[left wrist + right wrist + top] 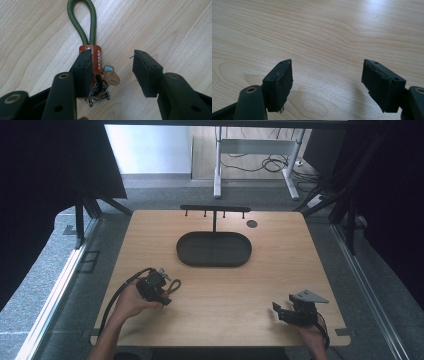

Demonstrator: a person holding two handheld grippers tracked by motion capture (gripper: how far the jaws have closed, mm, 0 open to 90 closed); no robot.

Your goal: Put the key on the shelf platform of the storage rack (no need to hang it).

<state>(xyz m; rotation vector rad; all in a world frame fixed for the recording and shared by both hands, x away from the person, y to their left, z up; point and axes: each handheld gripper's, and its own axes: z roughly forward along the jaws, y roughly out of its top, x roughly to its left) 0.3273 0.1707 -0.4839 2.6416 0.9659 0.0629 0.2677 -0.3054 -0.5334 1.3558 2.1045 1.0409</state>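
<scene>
Wooden table, seen from the high view, carrying at its far centre a black oval tray from which an upright post rises to a cross-bar with small pegs. A small dark round disc lies just right of the bar. Left gripper, held in the person's left hand at the near left of the table, with its cable looping back toward the forearm. Right gripper, at the near right, topped by a grey three-cornered plate and held low over bare wood; in the right gripper view its jaws stand spread wide with nothing between them. Keychain, lying flat on the table at the left gripper: a green cord loop enters a brown leather sleeve, below which hang metal rings and a tan tag. In the left gripper view the jaws are spread, one jaw beside the sleeve and overlapping it, the other well apart.
</scene>
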